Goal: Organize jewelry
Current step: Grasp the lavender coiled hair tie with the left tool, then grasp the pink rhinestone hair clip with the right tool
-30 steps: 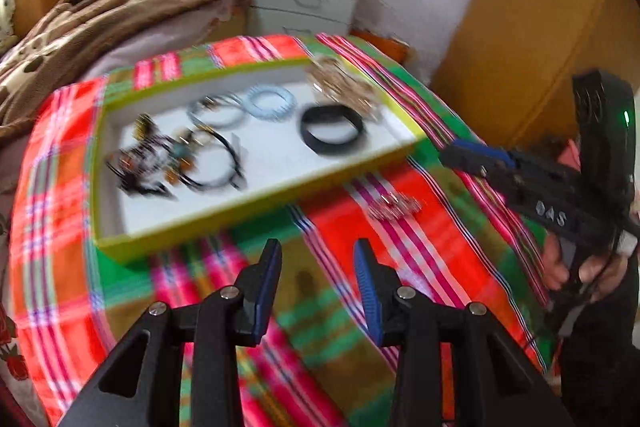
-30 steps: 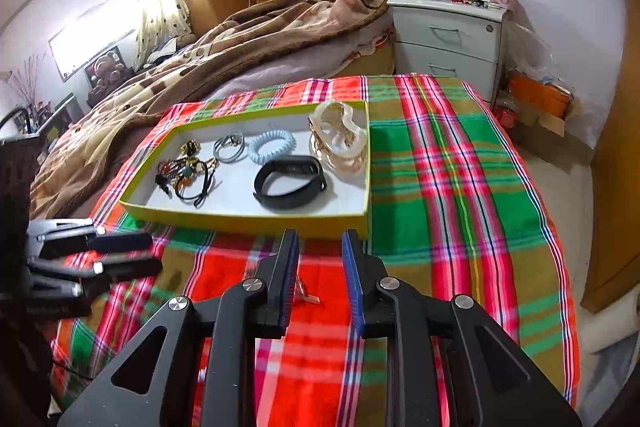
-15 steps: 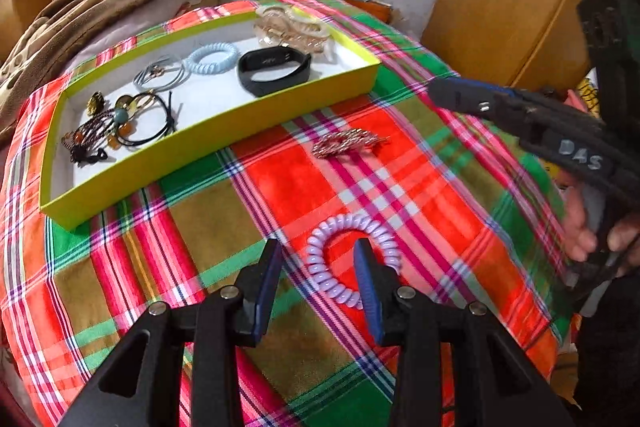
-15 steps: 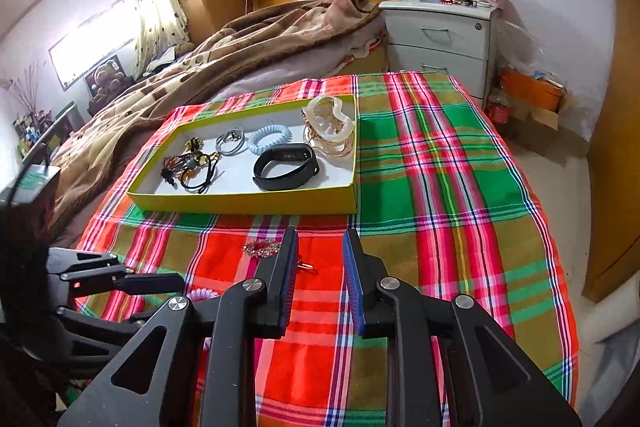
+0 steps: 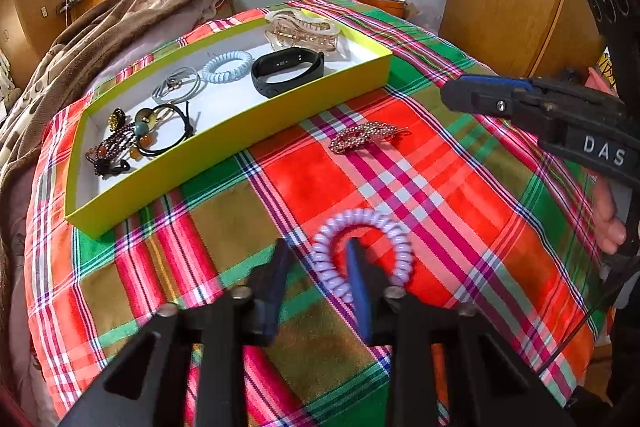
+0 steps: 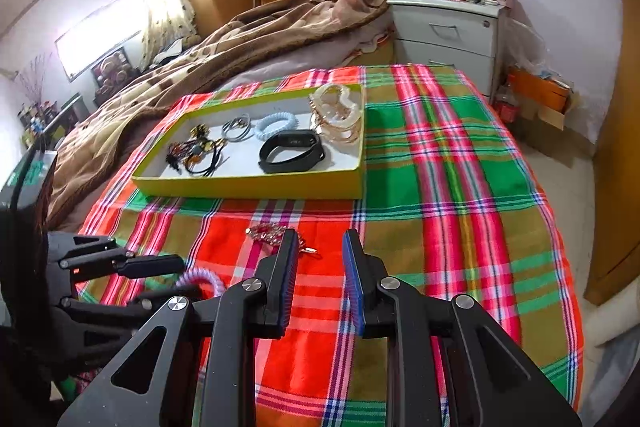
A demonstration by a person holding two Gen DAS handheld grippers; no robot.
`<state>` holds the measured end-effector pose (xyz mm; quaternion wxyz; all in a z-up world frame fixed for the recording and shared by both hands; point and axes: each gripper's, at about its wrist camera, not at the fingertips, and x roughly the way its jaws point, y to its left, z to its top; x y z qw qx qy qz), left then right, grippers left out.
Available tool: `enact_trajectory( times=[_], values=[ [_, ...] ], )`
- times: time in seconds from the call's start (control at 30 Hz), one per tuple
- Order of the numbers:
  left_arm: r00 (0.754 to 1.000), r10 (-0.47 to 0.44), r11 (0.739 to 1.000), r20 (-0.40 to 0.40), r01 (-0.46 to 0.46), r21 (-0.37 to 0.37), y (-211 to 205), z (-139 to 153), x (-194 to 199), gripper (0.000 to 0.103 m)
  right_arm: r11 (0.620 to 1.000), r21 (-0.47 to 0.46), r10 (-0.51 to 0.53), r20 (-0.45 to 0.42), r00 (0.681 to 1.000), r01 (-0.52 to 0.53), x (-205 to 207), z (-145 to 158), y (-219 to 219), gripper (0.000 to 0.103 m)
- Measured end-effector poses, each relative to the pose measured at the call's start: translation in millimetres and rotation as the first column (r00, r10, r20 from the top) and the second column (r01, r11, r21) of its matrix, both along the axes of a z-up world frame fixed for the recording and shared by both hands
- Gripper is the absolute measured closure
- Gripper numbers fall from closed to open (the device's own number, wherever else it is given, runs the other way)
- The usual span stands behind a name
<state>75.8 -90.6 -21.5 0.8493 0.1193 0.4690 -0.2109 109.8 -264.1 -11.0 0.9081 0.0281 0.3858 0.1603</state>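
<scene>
Down low, the left gripper (image 5: 316, 263) is closing its jaws astride one side of the lilac coil hair tie (image 5: 362, 247), pads not yet pressing. It lies on the plaid cloth (image 5: 432, 195), near the yellow tray (image 5: 248, 135). The right gripper (image 6: 320, 263) hangs parted, empty.

I count two spiral hair ties, a lilac one (image 5: 362, 247) near me and a pale blue one (image 5: 227, 66) in my one yellow tray (image 5: 224, 147), one black wristband (image 5: 287, 73), and one beaded clip (image 5: 362, 135) on the cloth.
</scene>
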Motion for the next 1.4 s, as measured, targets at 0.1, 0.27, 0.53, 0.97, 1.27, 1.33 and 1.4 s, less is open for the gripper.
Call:
enact_trajectory(
  times=[0.1,0.27,0.53,0.97,1.27,1.33,1.4],
  values=[
    [1.000,0.022,1.000,-0.006,-0.022,-0.015,7.7,0.5,3.5,0.091,0.999,0.015,0.035,-0.010,0.999,-0.035,2.2,-3.6,3.5,0.078],
    [0.997,0.074,0.997,-0.006,-0.075,-0.028,26.1,1.3,8.9,0.092,0.996,0.027,0.085,-0.033,0.996,-0.084,12.8,-9.5,8.5,0.073],
    [0.984,0.177,0.984,-0.010,-0.177,-0.037,64.6,-1.7,18.9,0.092,0.989,0.054,0.140,-0.106,0.984,-0.135,28.3,-26.9,11.9,0.072],
    [0.975,0.223,0.972,-0.017,-0.223,-0.074,88.4,-4.2,26.9,0.092,0.968,-0.002,0.249,-0.063,0.966,-0.250,-8.7,-18.6,47.6,0.072],
    [0.973,0.229,0.970,-0.012,-0.229,-0.082,88.3,-3.7,29.0,0.091,0.974,-0.098,0.207,-0.003,0.978,-0.206,19.5,-13.3,39.3,0.055],
    [0.973,0.229,0.970,-0.010,-0.229,-0.080,87.9,-4.0,29.5,0.091,0.969,-0.090,0.230,-0.010,0.973,-0.230,23.4,-17.5,41.9,0.055],
    [0.974,0.227,0.971,-0.009,-0.227,-0.077,87.3,-4.2,29.5,0.091,0.960,-0.104,0.261,-0.016,0.965,-0.262,25.9,-21.3,46.9,0.055]
  ],
)
